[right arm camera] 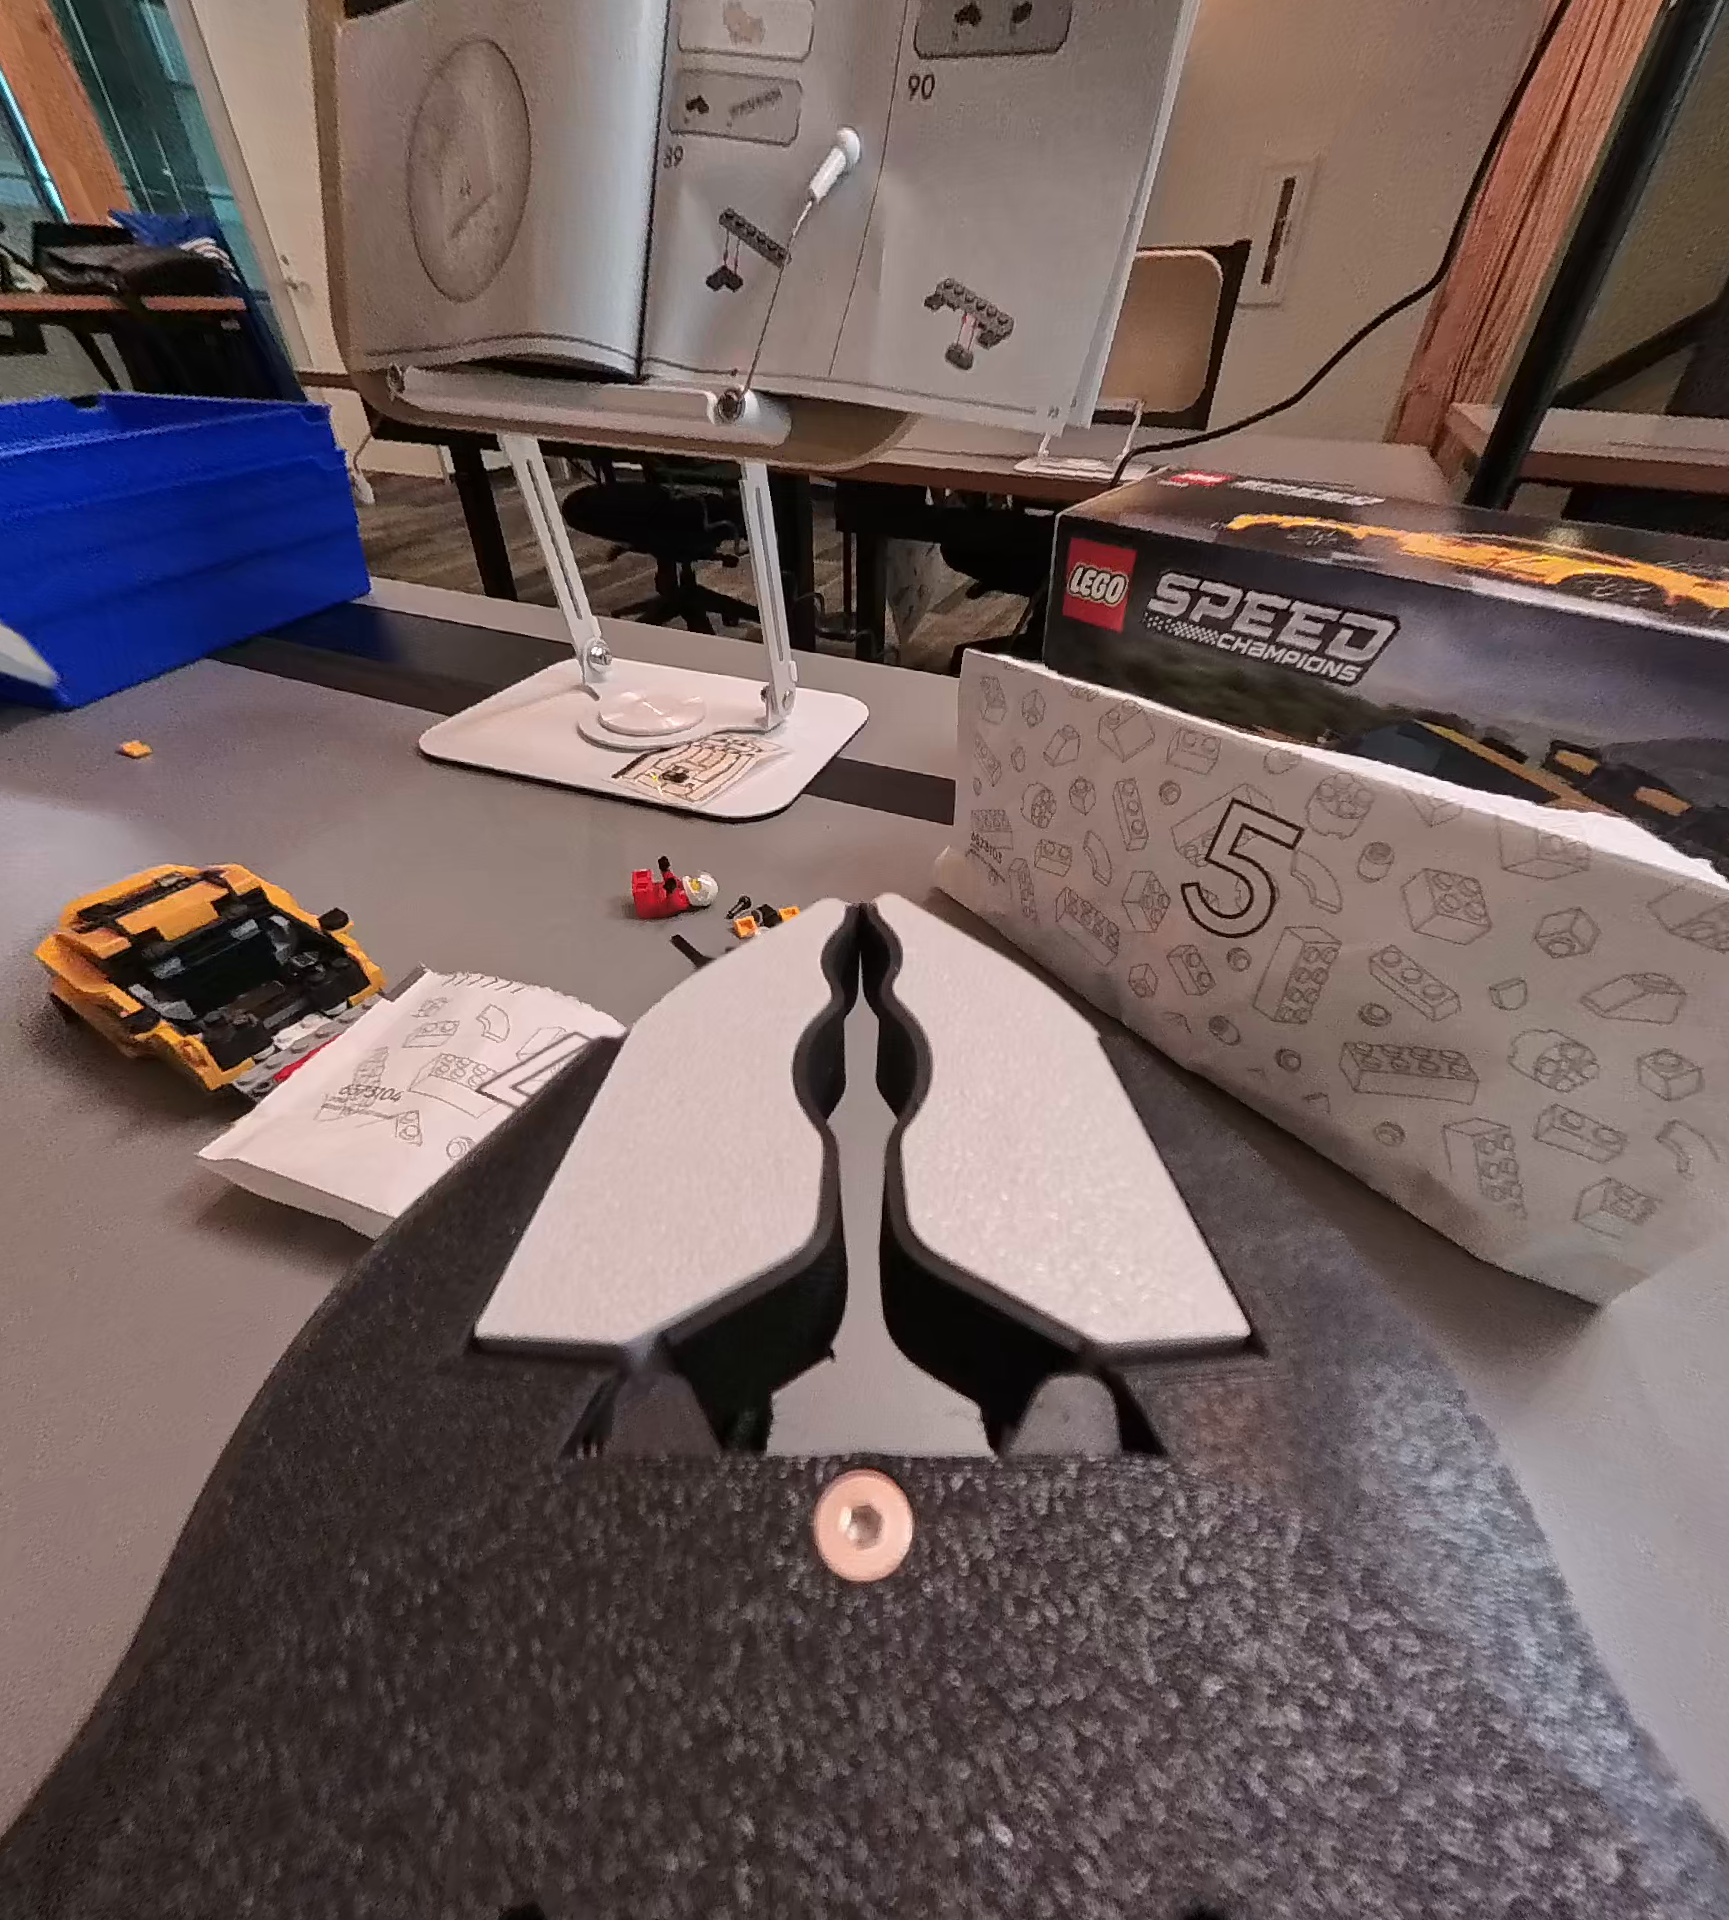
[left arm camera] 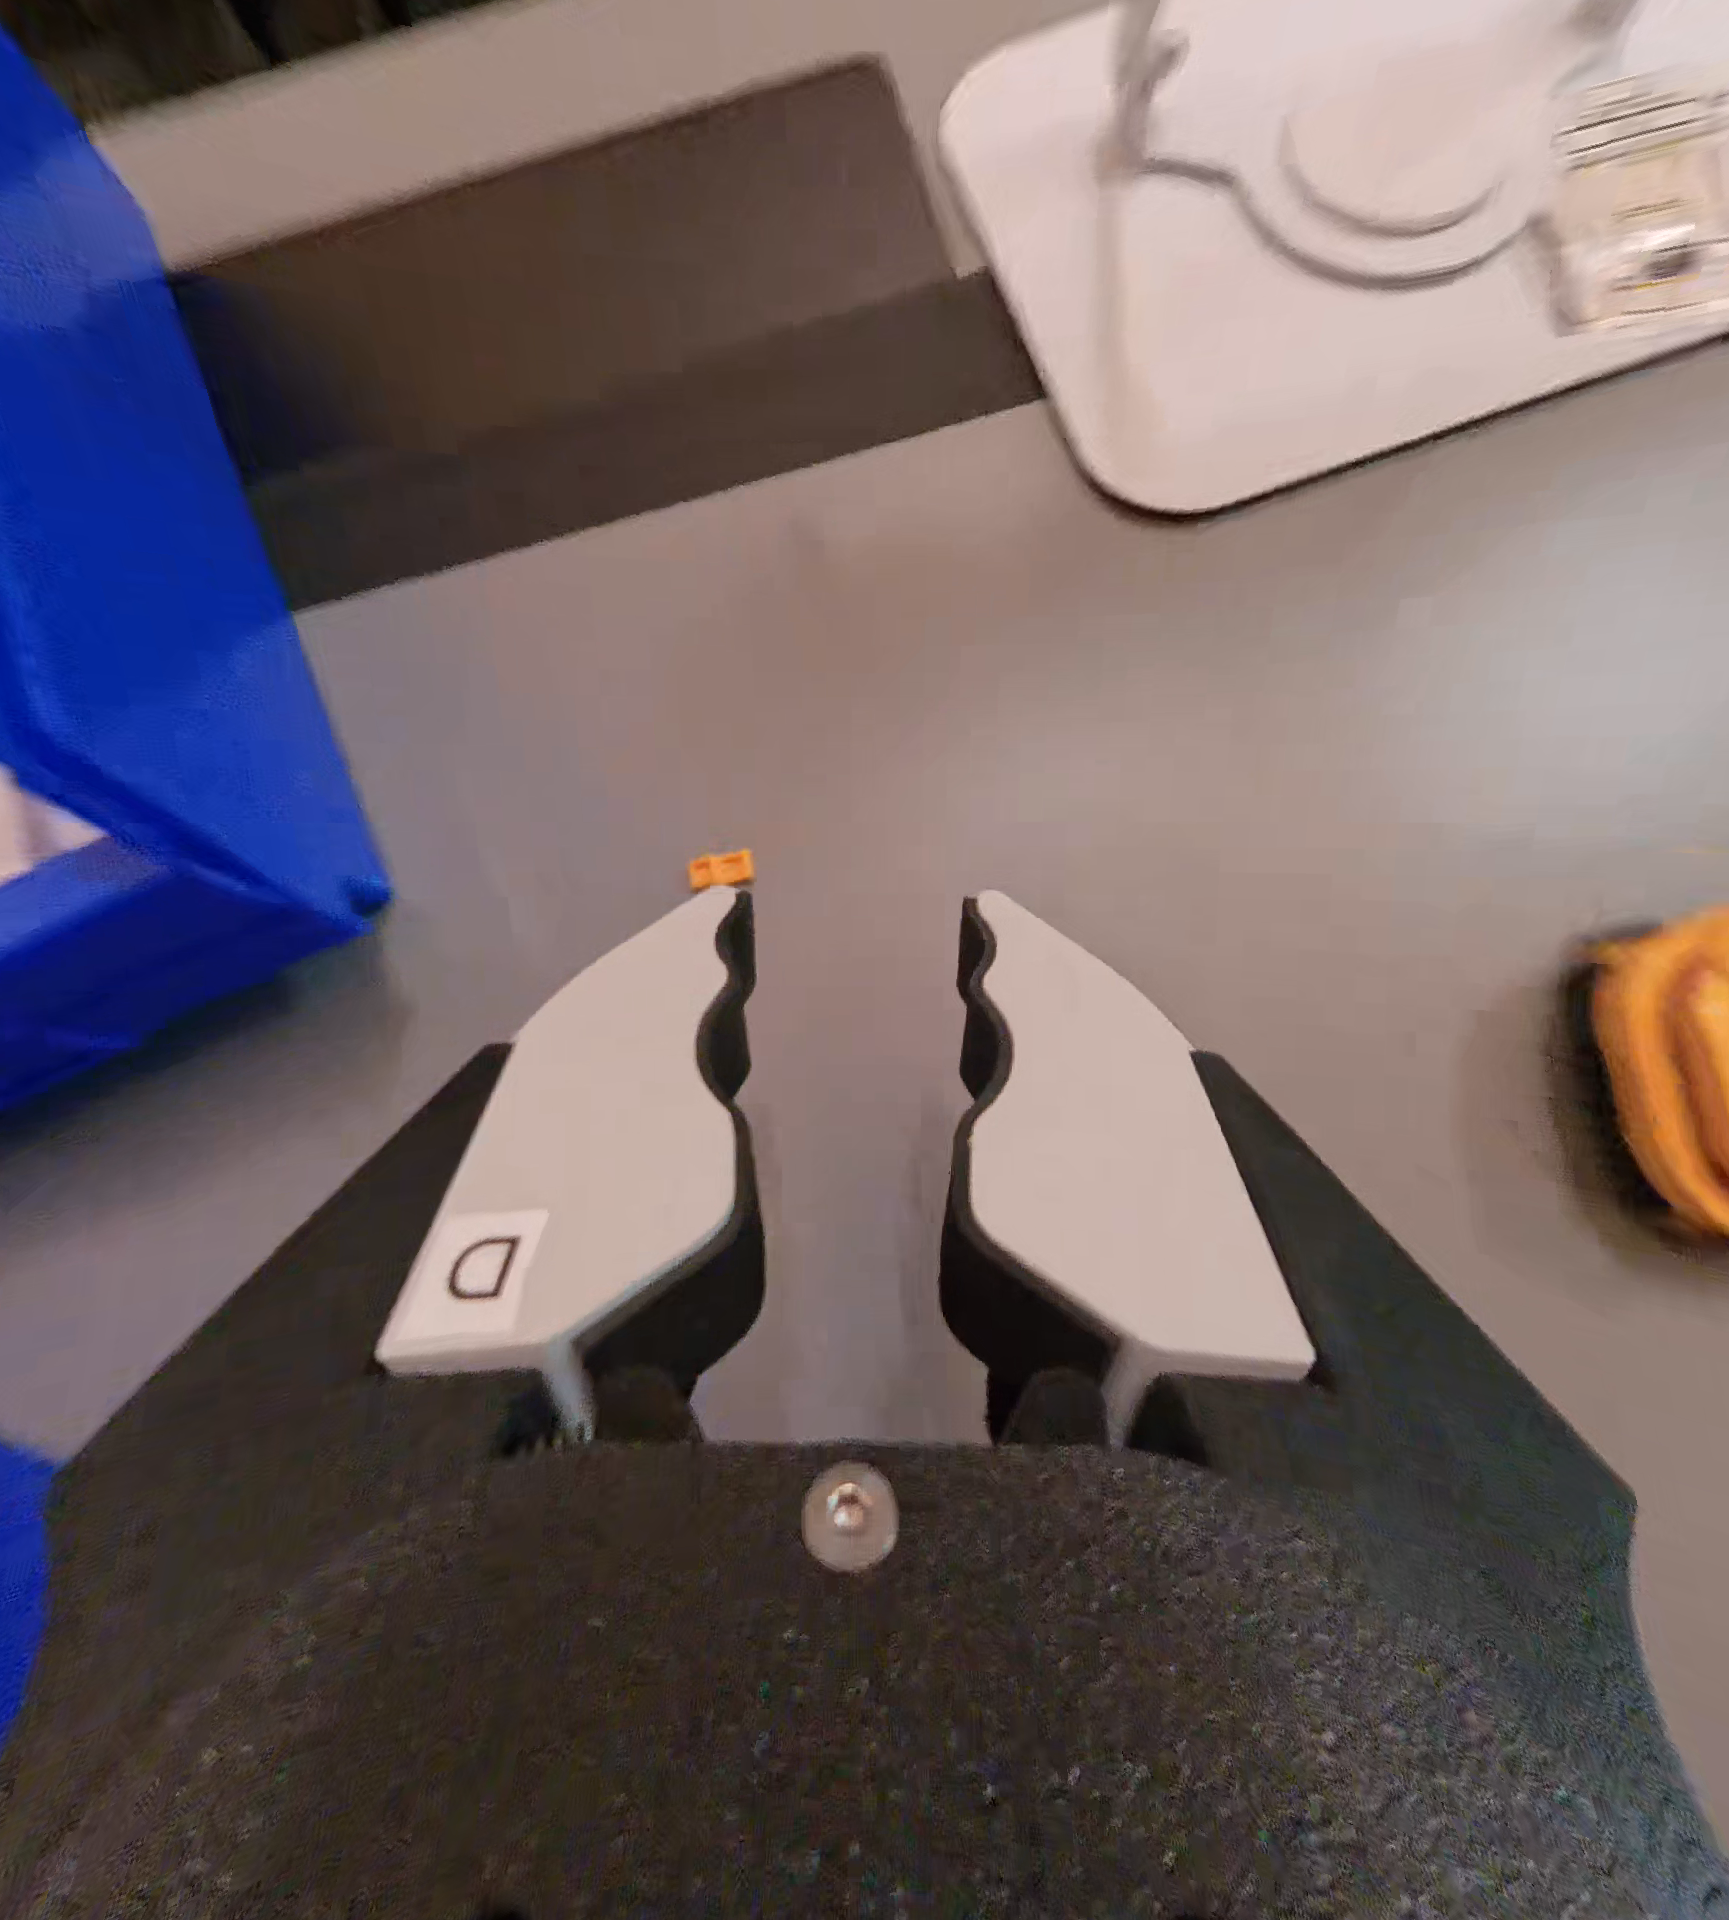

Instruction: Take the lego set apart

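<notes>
Gaping, left tool point(left arm camera: 858, 902) nears orange brick point(left arm camera: 721, 869) — right tool point(right arm camera: 861, 914) (pressed together, empty) alone shows the yellow car point(right arm camera: 205, 971).

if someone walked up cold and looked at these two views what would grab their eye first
Probably the yellow and black lego car, partly stripped, lying on the grey table left of the shut right tool, with a paper bag touching it. Next, the big printed box and white numbered bag at right. In the left wrist view, one tiny orange piece sits just beyond the open left tool, beside a blue bin.
</notes>
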